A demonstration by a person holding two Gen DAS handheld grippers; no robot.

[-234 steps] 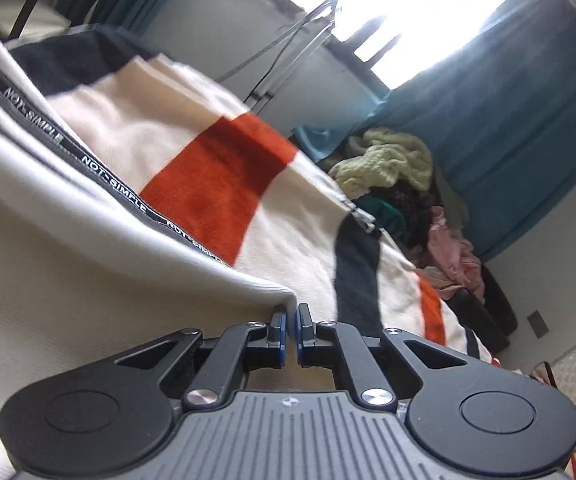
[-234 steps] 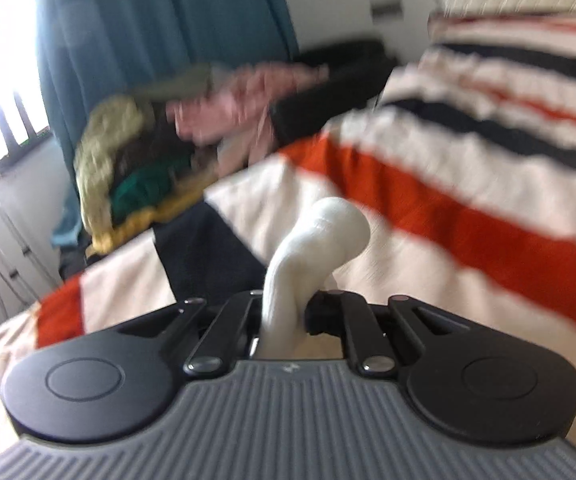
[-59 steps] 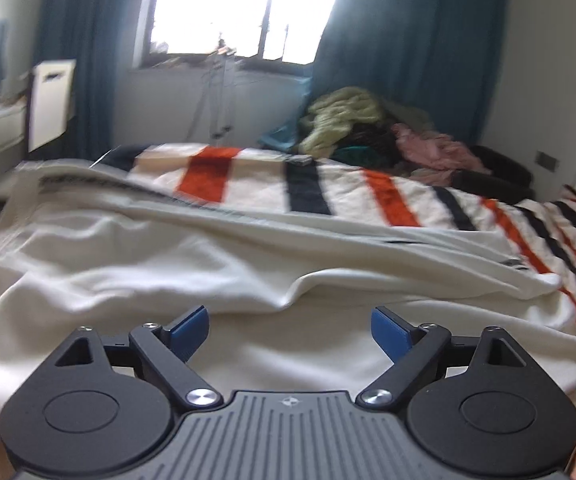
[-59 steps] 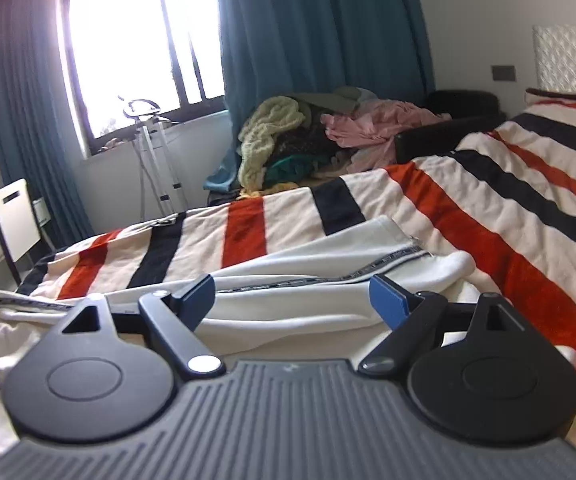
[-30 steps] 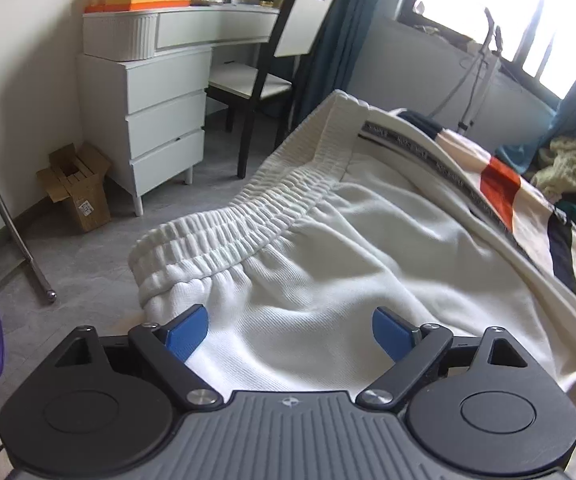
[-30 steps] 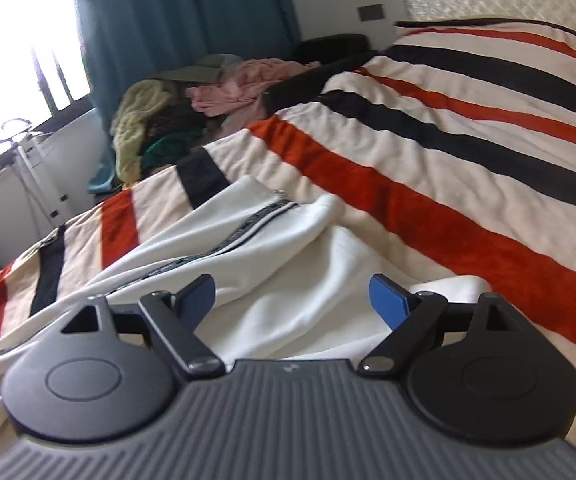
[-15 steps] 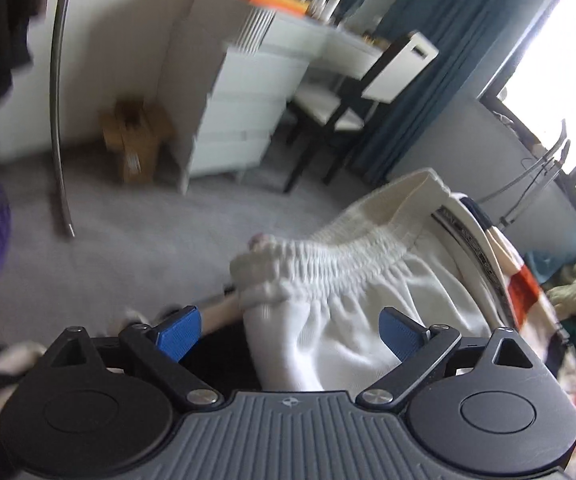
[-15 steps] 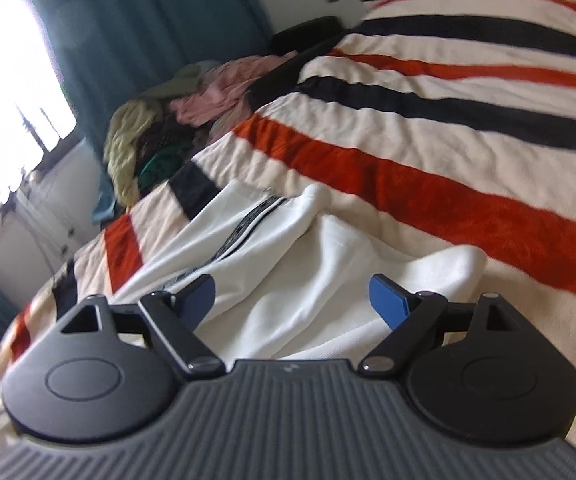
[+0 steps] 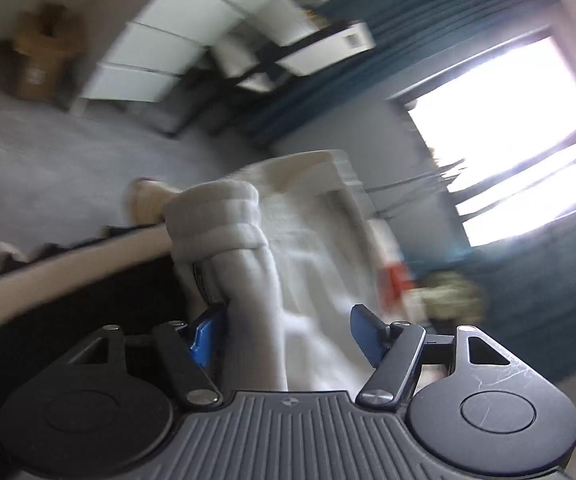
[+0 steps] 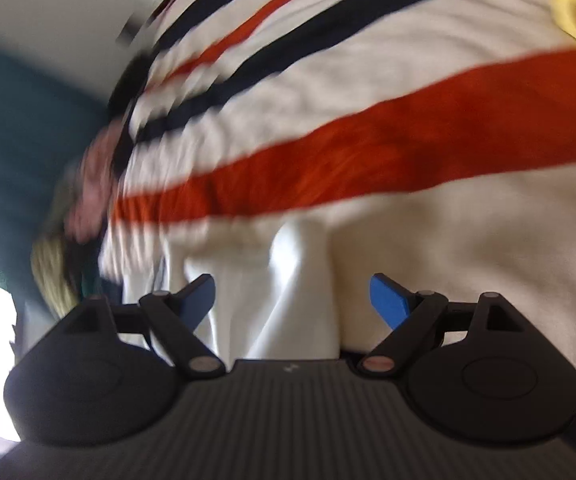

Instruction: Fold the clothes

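Up close, the white trousers [image 9: 247, 240] are soft, thick knit cloth with a ribbed, gathered waistband bunched into rounded rolls at the centre of the left view. The left tongs [image 9: 285, 334] stand parted at the bottom of that frame, and a fold of the trousers runs down between the blue pads [image 9: 203, 338], touching the left one and apart from the right; nothing is clamped. In the right view the right tongs [image 10: 292, 300] are likewise spread wide, with a smooth white fold of the trousers lying in the gap at lower centre, free of both pads. Only the left view shows the white drawers [image 9: 159, 52] at upper left, the grey floor [image 9: 47, 160] and the bright window [image 9: 528, 128] at right. Only the right view shows the striped bedspread [image 10: 368, 160], fuzzy cream with red and dark bands, filling the upper frame. Both views are blurred.
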